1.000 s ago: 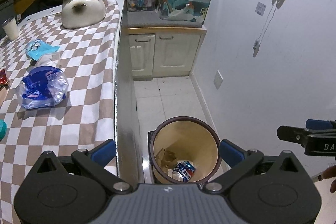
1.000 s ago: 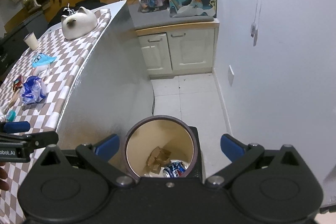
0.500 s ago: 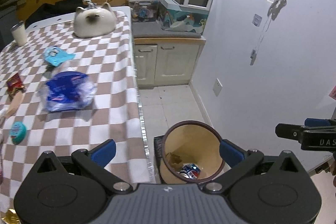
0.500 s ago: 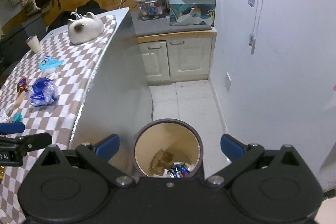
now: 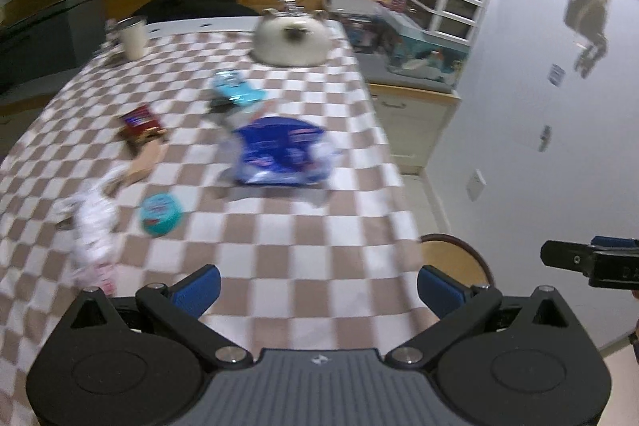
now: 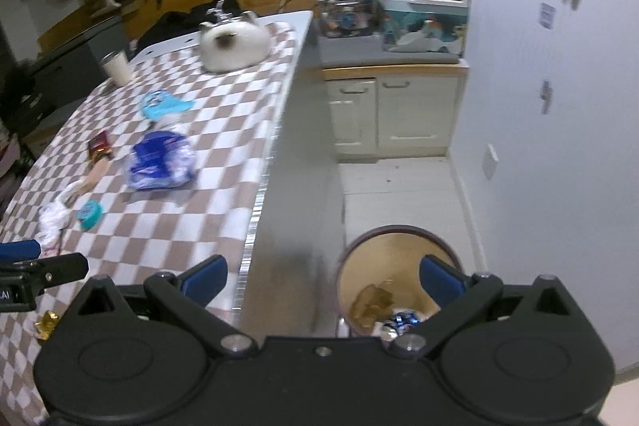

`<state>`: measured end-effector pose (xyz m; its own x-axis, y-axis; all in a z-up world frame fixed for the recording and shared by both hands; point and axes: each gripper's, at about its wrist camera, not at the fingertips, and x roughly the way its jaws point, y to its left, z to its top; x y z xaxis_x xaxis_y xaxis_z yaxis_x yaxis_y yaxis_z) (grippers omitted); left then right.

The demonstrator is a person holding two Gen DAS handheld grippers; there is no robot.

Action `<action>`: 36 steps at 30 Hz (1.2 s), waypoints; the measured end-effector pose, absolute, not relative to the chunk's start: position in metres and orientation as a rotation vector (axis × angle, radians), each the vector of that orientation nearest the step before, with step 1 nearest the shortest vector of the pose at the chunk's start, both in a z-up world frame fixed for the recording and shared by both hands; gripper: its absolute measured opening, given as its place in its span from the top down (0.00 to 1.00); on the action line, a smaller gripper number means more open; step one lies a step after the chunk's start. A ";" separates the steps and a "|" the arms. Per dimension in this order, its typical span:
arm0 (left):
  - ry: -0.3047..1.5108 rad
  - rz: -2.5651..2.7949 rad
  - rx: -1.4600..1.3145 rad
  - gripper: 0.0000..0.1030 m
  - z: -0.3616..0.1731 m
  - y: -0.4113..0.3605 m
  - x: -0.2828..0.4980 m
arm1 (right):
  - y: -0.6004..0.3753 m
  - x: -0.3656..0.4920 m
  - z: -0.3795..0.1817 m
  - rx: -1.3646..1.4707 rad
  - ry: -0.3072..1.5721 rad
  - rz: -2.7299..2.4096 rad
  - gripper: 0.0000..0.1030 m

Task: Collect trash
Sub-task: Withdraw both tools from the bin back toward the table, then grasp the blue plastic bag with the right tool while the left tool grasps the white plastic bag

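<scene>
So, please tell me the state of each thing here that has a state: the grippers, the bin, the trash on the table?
Left gripper: open, holding nothing.
Right gripper: open, holding nothing.
Trash bin: lidless, on the floor, holding a can and brown scraps.
Blue plastic bag: crumpled, lying on the table.
Cup: upright.
Cabinet doors: closed.

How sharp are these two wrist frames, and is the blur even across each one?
Left wrist view: the checked tablecloth and blue bag are heavily smeared, while the left gripper body stays crisp. Right wrist view: milder smear on the table; trash bin is softer, the right gripper sharp. Both show fisheye bending at edges.
</scene>
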<state>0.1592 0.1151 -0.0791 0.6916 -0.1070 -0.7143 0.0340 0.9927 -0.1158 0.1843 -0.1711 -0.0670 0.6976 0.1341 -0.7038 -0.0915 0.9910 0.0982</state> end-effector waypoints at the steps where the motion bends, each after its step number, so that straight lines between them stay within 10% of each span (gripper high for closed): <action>1: 0.803 -0.066 -0.102 0.00 -0.079 0.125 0.157 | -0.162 0.185 -0.067 0.053 0.788 0.135 0.00; 21: 0.844 0.100 -0.259 0.00 -0.101 0.287 0.190 | -0.003 0.233 -0.078 -0.104 0.722 0.250 0.00; 36: 0.903 0.084 -0.440 0.00 -0.134 0.337 0.236 | 0.091 0.315 -0.151 -1.013 0.536 0.470 0.00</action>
